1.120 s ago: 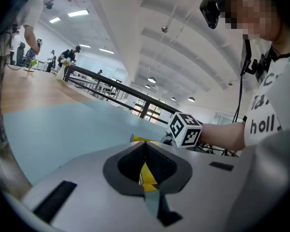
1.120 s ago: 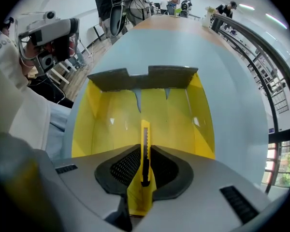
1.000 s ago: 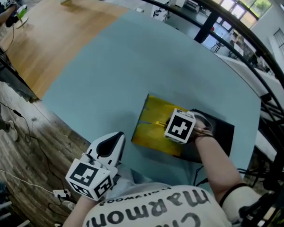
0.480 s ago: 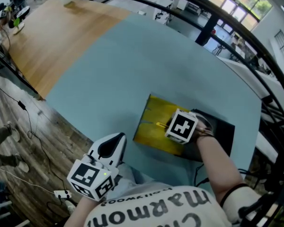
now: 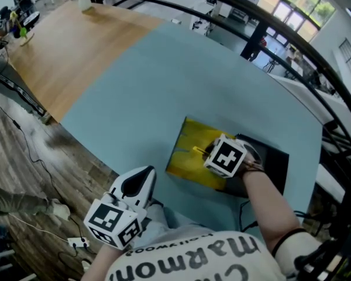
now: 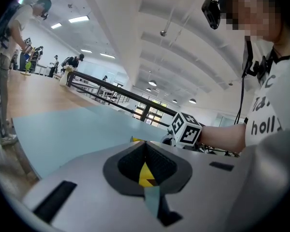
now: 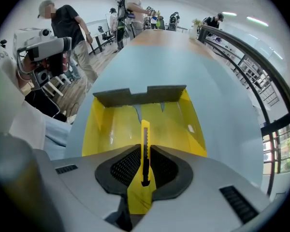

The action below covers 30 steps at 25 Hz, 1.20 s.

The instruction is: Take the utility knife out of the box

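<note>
Right gripper [image 7: 145, 154] points steeply down into the box [image 7: 186, 129]. Its jaws are clamped on the utility knife [image 7: 145, 133], one ribbed pad on each flat side. The knife is yellow with a dark slider strip and lies lengthwise along the jaws, its far end sticking out past the tips over the yellow floor of the box. Whether it touches the bottom, I cannot tell.

The box sits open on the blue table [image 5: 164, 75], grey flap [image 7: 140, 95] standing at its far end and a black panel [image 5: 275, 163] beside it on the person's right.

Left gripper [image 6: 146, 146] has its jaws together with nothing between the pads. It is held at the near edge of the table, pointing toward the box but apart from it.
</note>
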Motion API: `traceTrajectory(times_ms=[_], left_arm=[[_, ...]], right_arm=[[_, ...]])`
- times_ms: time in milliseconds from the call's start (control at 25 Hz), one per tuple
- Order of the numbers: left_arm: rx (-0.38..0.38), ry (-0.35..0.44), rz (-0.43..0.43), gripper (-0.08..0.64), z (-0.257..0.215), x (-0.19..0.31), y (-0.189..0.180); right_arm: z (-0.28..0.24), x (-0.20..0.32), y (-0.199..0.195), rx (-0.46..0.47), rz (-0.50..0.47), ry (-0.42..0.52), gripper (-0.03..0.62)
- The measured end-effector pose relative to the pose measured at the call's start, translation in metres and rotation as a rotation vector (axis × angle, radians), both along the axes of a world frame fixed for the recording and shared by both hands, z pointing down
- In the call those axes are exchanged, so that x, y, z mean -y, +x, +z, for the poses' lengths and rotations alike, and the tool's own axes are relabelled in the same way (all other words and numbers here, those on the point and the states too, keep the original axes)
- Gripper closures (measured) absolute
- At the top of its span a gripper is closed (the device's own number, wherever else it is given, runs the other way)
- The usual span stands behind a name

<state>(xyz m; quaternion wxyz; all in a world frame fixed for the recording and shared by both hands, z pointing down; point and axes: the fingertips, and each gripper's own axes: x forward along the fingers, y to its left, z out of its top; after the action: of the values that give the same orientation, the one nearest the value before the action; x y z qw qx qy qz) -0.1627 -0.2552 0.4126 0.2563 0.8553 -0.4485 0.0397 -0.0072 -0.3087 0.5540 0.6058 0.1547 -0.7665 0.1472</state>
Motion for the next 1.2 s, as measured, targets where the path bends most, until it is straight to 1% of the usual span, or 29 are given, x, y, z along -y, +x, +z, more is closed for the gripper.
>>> traceTrajectory(times_ms=[80, 200, 280, 520, 640, 760, 840, 920, 1200], left_arm=[[0.000, 0.006, 0.002, 0.557, -0.002, -0.002, 0.001], [-0.002, 0.020, 0.007, 0.557, -0.005, -0.008, 0.003], [-0.001, 0.025, 0.009, 0.557, -0.007, -0.012, 0.005], [0.005, 0.045, 0.016, 0.557, -0.016, -0.026, 0.008], [0.008, 0.058, 0.015, 0.557, -0.021, -0.035, 0.010], [0.012, 0.067, 0.016, 0.557, -0.027, -0.043, 0.013], [0.011, 0.080, 0.019, 0.557, -0.029, -0.047, 0.013], [0.014, 0.087, 0.022, 0.557, -0.032, -0.049, 0.012], [0.002, 0.104, 0.032, 0.557, -0.038, -0.076, 0.021]], right_arm=[[-0.005, 0.006, -0.002, 0.030, 0.030, 0.057, 0.511], [-0.018, 0.018, 0.000, 0.070, 0.078, 0.170, 0.511], [-0.028, 0.022, 0.001, 0.116, 0.111, 0.238, 0.511], [-0.070, 0.026, -0.010, 0.338, 0.198, 0.466, 0.511], [-0.090, 0.019, -0.010, 0.430, 0.245, 0.541, 0.511], [-0.105, 0.008, -0.010, 0.516, 0.293, 0.561, 0.511], [-0.112, 0.001, -0.014, 0.578, 0.309, 0.560, 0.511], [-0.117, -0.007, -0.019, 0.620, 0.318, 0.552, 0.511], [-0.117, -0.050, -0.020, 0.672, 0.380, 0.494, 0.511]])
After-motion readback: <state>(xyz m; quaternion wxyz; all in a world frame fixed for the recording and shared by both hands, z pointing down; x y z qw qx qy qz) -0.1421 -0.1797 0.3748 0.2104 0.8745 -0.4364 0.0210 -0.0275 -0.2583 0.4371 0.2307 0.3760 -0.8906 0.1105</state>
